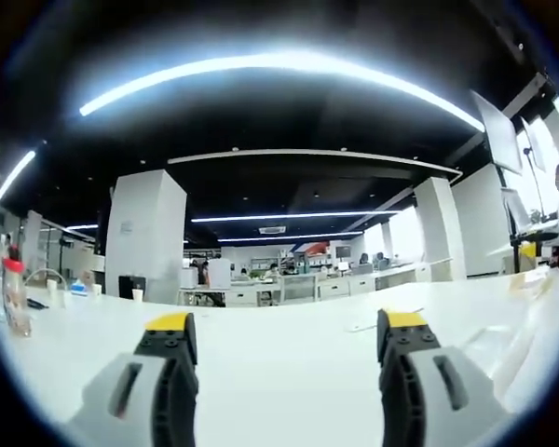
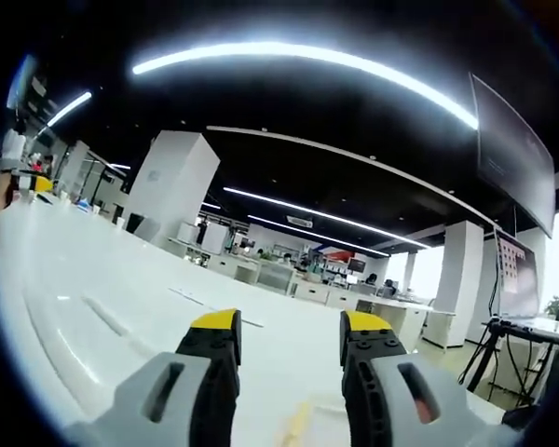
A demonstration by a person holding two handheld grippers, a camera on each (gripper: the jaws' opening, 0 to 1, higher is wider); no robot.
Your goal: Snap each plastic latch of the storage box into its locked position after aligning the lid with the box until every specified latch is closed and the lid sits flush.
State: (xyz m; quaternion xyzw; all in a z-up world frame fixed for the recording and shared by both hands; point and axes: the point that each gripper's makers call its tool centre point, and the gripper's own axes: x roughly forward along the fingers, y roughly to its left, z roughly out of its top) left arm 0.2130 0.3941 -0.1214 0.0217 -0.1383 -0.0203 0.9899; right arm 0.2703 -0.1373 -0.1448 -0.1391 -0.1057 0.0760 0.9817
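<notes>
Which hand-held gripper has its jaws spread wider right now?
The left hand-held gripper: its yellow-tipped jaws stand far apart over the white table. The right hand-held gripper shows a narrower gap.

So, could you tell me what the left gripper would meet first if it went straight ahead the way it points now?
Nothing close, as far as I can tell: the left gripper is open over the bare white table. Its line skims the tabletop towards distant desks; depth is unclear.

White table (image 1: 289, 345); grey hand-held gripper (image 1: 289, 346) with yellow tips.
</notes>
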